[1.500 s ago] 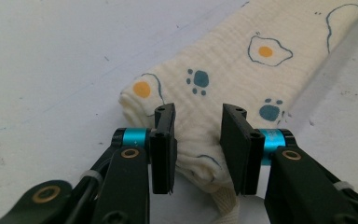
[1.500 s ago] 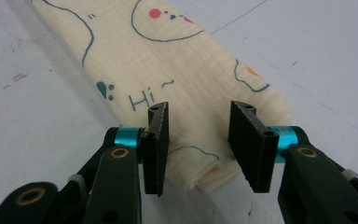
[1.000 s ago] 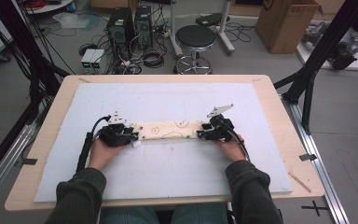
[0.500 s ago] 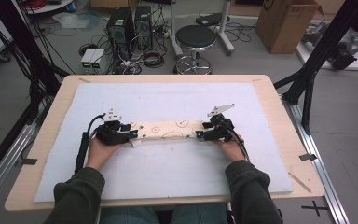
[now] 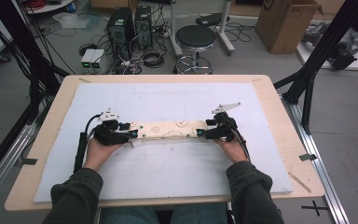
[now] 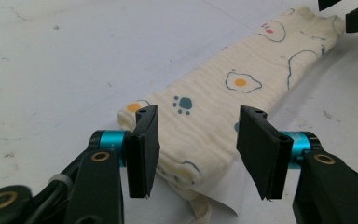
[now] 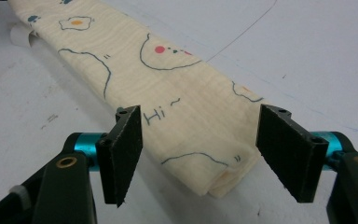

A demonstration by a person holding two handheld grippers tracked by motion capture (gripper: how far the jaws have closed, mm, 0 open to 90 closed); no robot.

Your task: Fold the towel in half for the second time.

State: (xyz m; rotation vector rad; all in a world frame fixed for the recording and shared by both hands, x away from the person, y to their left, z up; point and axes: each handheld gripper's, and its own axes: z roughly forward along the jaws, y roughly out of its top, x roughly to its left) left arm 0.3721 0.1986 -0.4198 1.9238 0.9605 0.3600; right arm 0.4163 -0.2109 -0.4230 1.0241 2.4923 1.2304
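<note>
Black pads of the left gripper stand apart on either side of one end of a folded cream muslin cloth printed with fried eggs and paw prints, having just been opening, with no pad pressing the fabric. At the far end, the right gripper has likewise just been spreading its jaws, the cloth's end lying loose between them. The long narrow strip lies flat across the middle of the white foam mat on the light wooden table, nearer the person's edge than the far one. Both hands rest behind the grippers. The fold appears laid down and released; the next move likely calls for backing off and re-gripping one end to fold the strip shorter.
</note>
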